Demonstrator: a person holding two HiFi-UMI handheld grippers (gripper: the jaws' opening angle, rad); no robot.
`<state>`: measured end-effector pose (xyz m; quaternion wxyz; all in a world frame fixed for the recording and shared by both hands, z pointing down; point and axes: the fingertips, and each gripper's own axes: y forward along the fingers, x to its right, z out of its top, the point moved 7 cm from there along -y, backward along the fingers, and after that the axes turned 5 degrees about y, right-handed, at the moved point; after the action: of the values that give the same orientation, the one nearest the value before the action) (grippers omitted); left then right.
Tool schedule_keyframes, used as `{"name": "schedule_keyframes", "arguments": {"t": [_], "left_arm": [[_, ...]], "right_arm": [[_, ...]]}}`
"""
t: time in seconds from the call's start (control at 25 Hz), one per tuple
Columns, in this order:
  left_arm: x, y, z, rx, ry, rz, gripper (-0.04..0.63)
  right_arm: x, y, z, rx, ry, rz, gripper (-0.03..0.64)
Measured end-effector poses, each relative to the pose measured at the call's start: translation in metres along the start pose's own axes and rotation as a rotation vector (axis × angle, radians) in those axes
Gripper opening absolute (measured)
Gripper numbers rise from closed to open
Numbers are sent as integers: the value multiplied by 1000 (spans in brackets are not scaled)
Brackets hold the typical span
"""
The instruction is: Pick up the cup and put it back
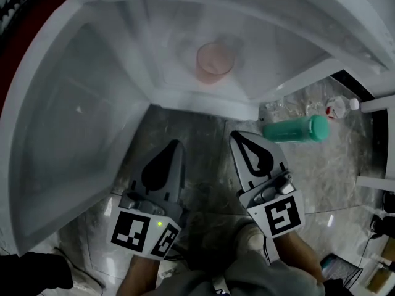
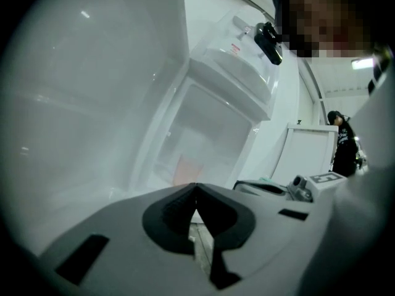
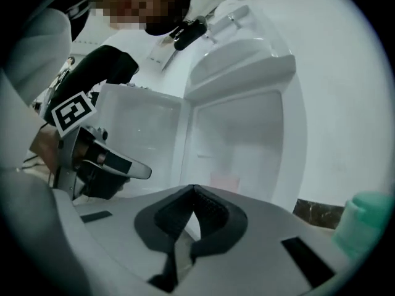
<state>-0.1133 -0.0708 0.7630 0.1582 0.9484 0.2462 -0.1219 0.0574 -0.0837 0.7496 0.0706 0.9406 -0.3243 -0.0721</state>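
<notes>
Jaws of the left gripper (image 2: 196, 185) are seen pressed together in the left gripper view, with nothing pinched between them. Those of the right gripper (image 3: 194, 188) are likewise closed tip to tip and empty in the right gripper view. Both grippers are held side by side above the marble floor (image 1: 203, 177), apart from each other and pointed toward the small white fridge (image 1: 203, 102). Its door (image 1: 68, 122) is swung open at the left.

The cup (image 1: 214, 61), pale pink, is seen standing upright inside the fridge compartment, well apart from both grippers and touched by neither. Its outline is soft and hazy. In the two gripper views only a faint pink patch is made out just above the closed jaw tips, and its base is covered there by the gripper bodies. Whether anything is in the cup cannot be told.

A green bottle (image 1: 295, 129) is laid on its side on the floor to the right of the fridge, near the right gripper. In the right gripper view it is cut off by the picture's edge. Beside it a small clear bottle (image 1: 338, 106) is only dimly made out. The upper part of the fridge is cut off in the head view.
</notes>
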Motion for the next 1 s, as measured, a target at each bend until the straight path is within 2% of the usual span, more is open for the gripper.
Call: {"name": "schedule_keyframes", "arguments": {"t": [0.2, 0.4, 0.6, 0.68, 0.8, 0.88, 1.0], "left_arm": [[7, 1, 2, -1, 34, -11, 14], [21, 2, 9, 16, 94, -53, 14], [35, 1, 12, 4, 155, -62, 14], [41, -1, 16, -16, 176, -41, 14], [43, -6, 28, -35, 242, 32, 14], [46, -12, 40, -37, 265, 78, 14], [58, -25, 60, -41, 270, 101, 14]], "right_arm": [[-2, -2, -6, -16, 111, 15, 9], [-9, -5, -1, -16, 48, 31, 9], [-9, -10, 0, -23, 117, 38, 9], [-8, -12, 9, -15, 91, 25, 9], [-10, -15, 31, -14, 22, 18, 9], [-11, -19, 45, -21, 38, 30, 9], [-13, -32, 69, -59, 70, 59, 11]]}}
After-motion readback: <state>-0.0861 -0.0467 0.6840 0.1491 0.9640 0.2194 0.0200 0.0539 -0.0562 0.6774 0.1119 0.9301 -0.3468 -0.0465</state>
